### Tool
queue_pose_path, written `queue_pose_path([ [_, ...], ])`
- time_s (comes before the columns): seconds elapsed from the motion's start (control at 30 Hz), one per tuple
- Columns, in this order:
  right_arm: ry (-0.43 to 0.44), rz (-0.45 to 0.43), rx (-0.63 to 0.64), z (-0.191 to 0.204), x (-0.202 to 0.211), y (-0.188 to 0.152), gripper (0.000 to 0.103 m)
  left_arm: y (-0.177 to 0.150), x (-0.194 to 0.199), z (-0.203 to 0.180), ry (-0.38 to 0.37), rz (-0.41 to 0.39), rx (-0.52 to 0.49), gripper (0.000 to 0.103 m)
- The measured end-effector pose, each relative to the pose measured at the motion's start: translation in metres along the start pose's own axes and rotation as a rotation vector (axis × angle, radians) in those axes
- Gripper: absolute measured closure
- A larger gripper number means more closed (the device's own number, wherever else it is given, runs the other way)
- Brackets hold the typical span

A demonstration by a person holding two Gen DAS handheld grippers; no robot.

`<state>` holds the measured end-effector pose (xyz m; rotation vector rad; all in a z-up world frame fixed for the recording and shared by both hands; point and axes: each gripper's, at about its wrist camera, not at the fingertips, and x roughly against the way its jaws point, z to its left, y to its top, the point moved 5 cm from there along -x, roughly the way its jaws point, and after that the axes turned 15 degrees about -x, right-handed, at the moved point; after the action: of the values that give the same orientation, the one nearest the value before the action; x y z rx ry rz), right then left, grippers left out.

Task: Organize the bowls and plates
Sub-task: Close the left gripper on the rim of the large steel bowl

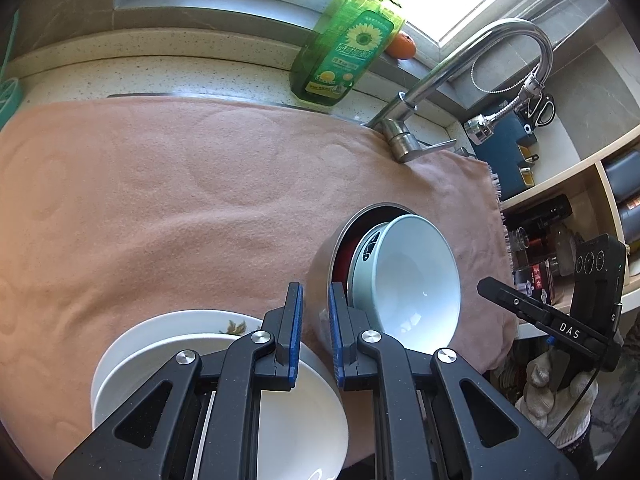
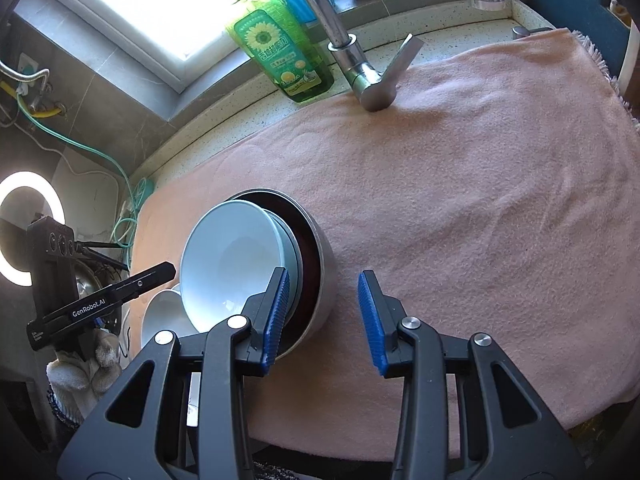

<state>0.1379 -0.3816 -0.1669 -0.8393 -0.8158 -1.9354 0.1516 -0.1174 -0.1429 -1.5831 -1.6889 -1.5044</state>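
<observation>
Partly hidden, a dark dish (image 2: pixel 310 248) sits under the pale bowl (image 2: pixel 228 264).

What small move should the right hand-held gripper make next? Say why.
Probably back the right hand-held gripper away from the light blue bowl. Its jaws stand open with nothing between them, and the bowl already sits nested in the steel bowl on the pink towel, so that stack looks done.

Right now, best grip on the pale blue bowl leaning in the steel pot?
Probably the pale blue bowl's upper rim, from above. It stands tilted on edge inside the steel pot, open side facing the white plates, so the thin rim is the exposed part: one pad inside, one behind. The right gripper is nearest, jaws open and empty.
</observation>
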Motion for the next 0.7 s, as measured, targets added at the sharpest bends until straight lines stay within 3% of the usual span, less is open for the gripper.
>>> queue_pose_path([
  [0.17, 0.025, 0.036, -0.033, -0.004, -0.012, -0.004, 0.067, -0.002, -0.004, -0.002, -0.003, 0.013, -0.008, 0.092],
  [0.3, 0.034, 0.05, -0.044, -0.003, -0.016, -0.007, 0.078, 0.0, -0.006, -0.003, 0.002, 0.017, -0.018, 0.092],
  [0.7, 0.045, 0.07, -0.057, -0.003, -0.019, -0.007, 0.078, 0.0, -0.012, -0.005, -0.015, 0.031, -0.024, 0.092],
])
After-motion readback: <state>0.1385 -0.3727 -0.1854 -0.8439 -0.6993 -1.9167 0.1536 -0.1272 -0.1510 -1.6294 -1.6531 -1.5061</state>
